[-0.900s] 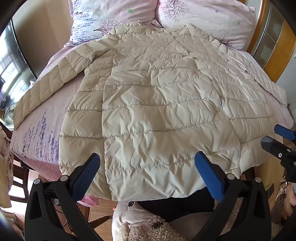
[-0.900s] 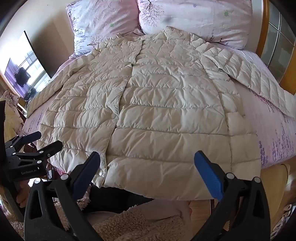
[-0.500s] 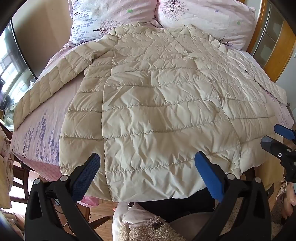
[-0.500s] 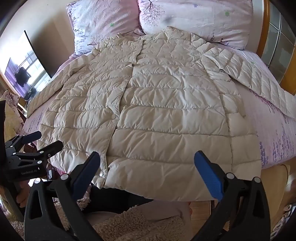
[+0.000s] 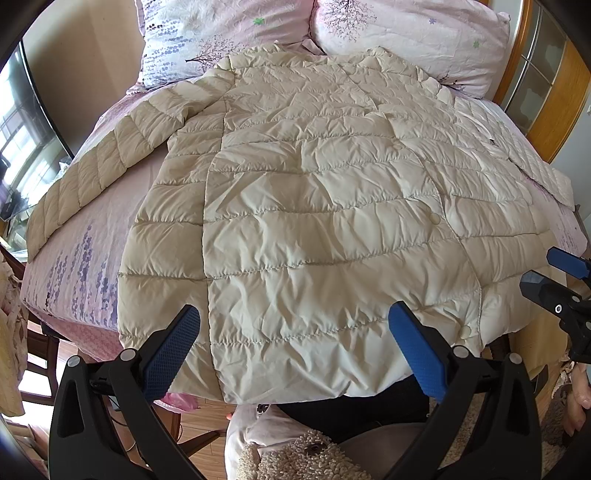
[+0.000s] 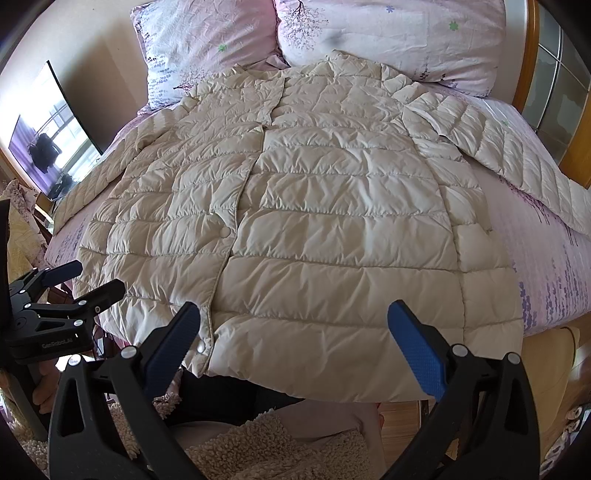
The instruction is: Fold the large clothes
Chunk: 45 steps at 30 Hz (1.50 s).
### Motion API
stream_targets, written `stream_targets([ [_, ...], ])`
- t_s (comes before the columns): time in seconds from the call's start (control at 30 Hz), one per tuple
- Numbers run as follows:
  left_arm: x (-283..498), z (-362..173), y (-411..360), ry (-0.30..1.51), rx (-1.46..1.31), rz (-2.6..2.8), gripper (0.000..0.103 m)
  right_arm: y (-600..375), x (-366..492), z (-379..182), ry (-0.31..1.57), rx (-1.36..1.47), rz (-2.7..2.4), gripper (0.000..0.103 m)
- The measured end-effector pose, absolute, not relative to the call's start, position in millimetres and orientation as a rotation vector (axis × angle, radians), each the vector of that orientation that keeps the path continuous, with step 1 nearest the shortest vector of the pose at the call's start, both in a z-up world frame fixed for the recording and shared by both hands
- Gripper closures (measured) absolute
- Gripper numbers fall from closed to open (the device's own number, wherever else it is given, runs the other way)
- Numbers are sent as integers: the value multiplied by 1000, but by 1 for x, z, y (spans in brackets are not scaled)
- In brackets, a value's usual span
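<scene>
A cream quilted down jacket (image 5: 314,206) lies spread front up on the bed, collar toward the pillows, hem hanging over the near edge; it also shows in the right wrist view (image 6: 314,221). One sleeve (image 5: 96,173) stretches out to the left, the other sleeve (image 6: 509,155) to the right. My left gripper (image 5: 295,350) is open and empty just above the hem, left of the snap placket. My right gripper (image 6: 295,347) is open and empty above the hem, right of the placket. Each gripper shows at the edge of the other's view.
The bed has a pink floral sheet (image 5: 74,266) and two pillows (image 5: 229,33) at its head. A wooden headboard frame (image 5: 554,110) stands on the right. A dark TV screen (image 6: 48,147) stands on the left. A fluffy beige fabric (image 6: 280,446) lies below the grippers.
</scene>
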<state>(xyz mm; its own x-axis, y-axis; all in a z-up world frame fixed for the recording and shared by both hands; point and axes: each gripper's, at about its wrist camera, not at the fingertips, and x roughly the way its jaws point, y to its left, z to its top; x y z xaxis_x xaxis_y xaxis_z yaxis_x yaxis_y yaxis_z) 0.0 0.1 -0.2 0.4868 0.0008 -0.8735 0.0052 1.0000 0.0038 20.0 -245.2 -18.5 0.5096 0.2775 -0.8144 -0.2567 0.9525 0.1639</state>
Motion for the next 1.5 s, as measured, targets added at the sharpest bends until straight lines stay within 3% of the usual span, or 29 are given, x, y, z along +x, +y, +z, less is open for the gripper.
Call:
stream_targets([
  [1.5, 0, 0, 0, 1065, 7, -2, 1, -243, 21, -22, 1000, 61, 341, 2],
])
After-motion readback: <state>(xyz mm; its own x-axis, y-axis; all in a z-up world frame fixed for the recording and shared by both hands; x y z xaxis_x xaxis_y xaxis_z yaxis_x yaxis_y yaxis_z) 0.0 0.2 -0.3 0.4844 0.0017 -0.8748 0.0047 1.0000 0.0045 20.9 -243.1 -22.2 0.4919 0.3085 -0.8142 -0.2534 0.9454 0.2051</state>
